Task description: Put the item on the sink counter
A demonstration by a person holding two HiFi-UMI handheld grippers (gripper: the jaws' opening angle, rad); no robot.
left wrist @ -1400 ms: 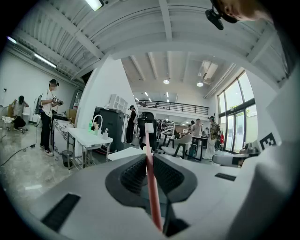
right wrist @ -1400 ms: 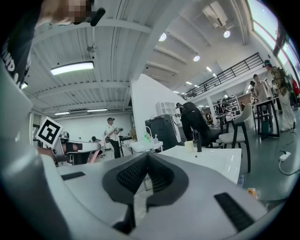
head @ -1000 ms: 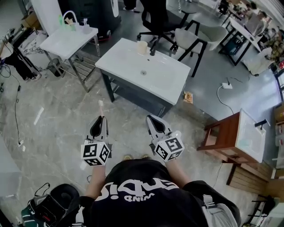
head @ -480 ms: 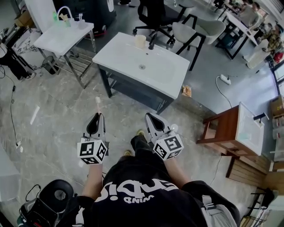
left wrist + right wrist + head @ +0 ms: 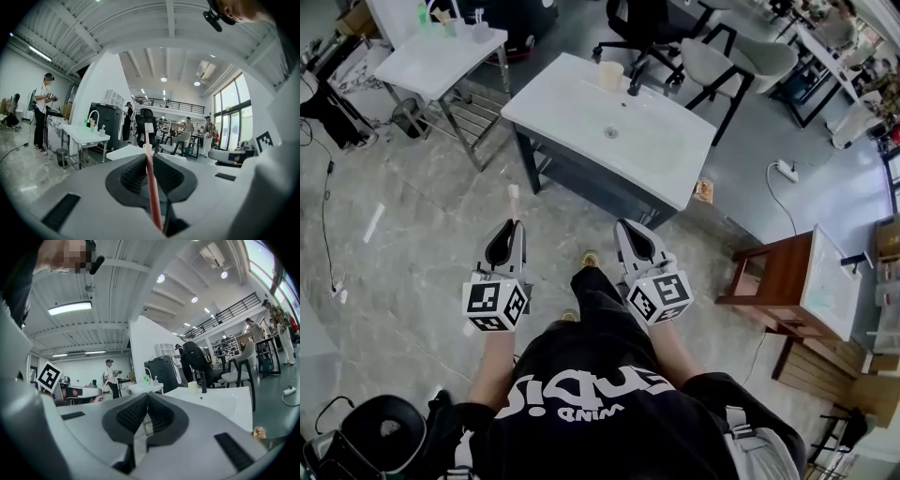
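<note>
The left gripper [image 5: 515, 227] is pinching a slim pink-handled toothbrush with a white head [image 5: 151, 183] between its fingers, low on the handle, so the head is jutting forward, probably ready to be laid down first. The right gripper [image 5: 146, 397] is holding its fingers pressed together on nothing. The white rectangular sink worktop [image 5: 667, 184] is lying well ahead across open floor, its flat near rim offering room away from the cream cup [image 5: 611, 75] and black tap [image 5: 635, 81].

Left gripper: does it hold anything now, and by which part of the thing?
The left gripper holds a toothbrush by its pink handle; its head sticks out past the jaws.
</note>
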